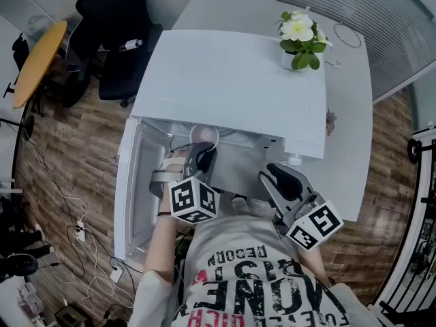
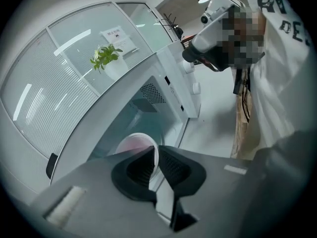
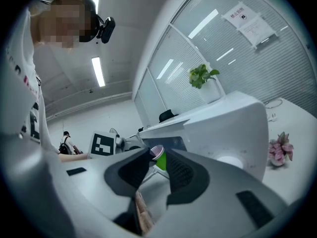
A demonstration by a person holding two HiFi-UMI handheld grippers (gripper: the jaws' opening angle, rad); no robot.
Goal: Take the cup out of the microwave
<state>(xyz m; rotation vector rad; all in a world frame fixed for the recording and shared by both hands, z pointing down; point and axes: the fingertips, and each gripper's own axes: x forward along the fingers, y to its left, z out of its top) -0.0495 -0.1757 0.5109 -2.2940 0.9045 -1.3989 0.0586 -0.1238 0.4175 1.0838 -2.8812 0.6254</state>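
Left claw (image 2: pixel 157 165) is clamping the cup (image 2: pixel 136 143) by its thin rim, seemingly one pad inside, for a steady carry; cup is hanging at the microwave (image 1: pixel 225 80) mouth. Right claw (image 3: pixel 157 170) is hovering alongside, jaws apart, empty.

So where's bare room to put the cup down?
Free: microwave top left of the plant; table right of the microwave, past the pink flower. Crowded: the microwave mouth, with the left gripper on the cup and the right gripper.

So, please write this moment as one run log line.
left gripper: shut on cup rim, at microwave opening | right gripper: open, empty | door: open
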